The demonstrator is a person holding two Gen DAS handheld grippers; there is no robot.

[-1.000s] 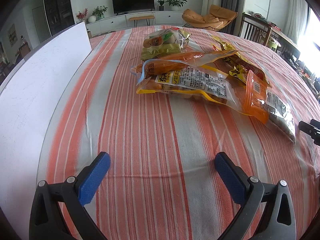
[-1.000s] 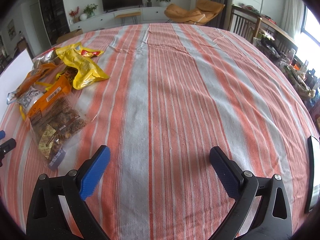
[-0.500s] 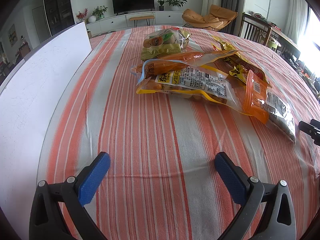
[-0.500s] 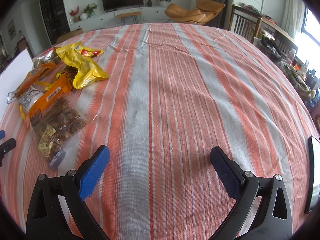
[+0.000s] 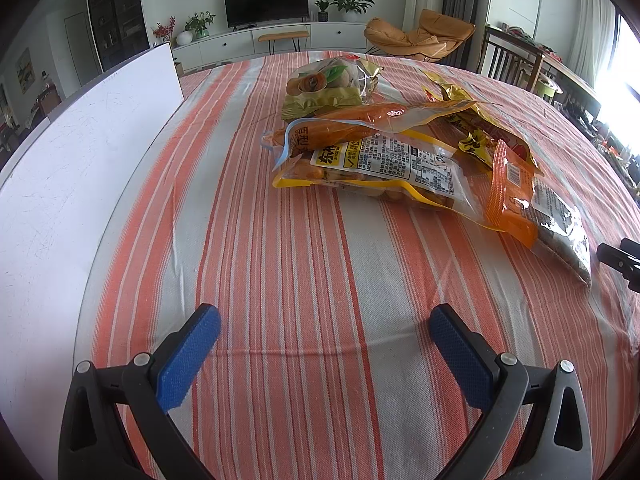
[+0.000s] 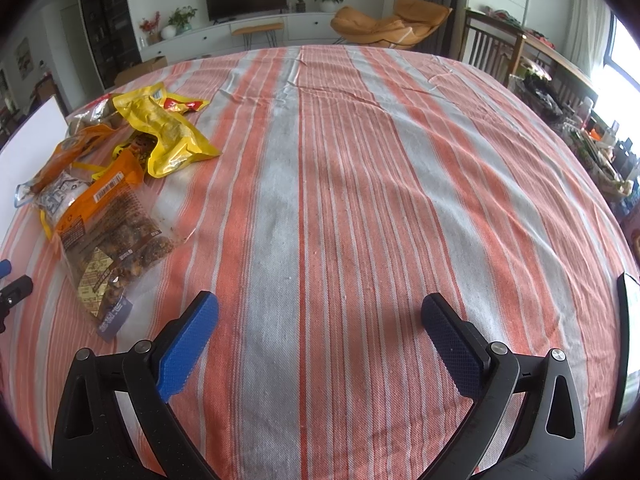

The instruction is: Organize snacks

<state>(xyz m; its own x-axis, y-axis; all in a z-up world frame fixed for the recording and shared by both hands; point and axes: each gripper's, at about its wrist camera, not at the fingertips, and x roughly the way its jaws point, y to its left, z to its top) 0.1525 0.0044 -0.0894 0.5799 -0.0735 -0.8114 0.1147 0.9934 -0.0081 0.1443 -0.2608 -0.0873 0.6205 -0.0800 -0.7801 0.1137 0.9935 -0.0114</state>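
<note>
In the left wrist view, a white board (image 5: 80, 152) stands along the left of the frame at the edge of the table (image 5: 300, 280), which wears an orange-and-grey striped cloth. My left gripper (image 5: 325, 320) sits at the bottom centre, its blue pads spread wide apart with nothing between them. Above it, centre to right, the snack bags lie in an overlapping pile: a green-and-gold fruit packet (image 5: 328, 84) furthest up, a long orange pouch (image 5: 344, 124) lying across a yellow-edged nut bag (image 5: 384, 168), then a gold foil packet (image 5: 476, 128), and at the right an orange-topped clear bag of dark snacks (image 5: 532, 204). At the far right edge, the tip of my other gripper shows.

In the right wrist view, the same pile is in the upper left, with a yellow packet (image 6: 168, 136) on its right side and the orange-topped bag (image 6: 108, 236) nearest me. My right gripper (image 6: 320, 320) is at the bottom centre, released and empty over bare cloth. A dark flat object (image 6: 627, 340) lies at the right edge.
</note>
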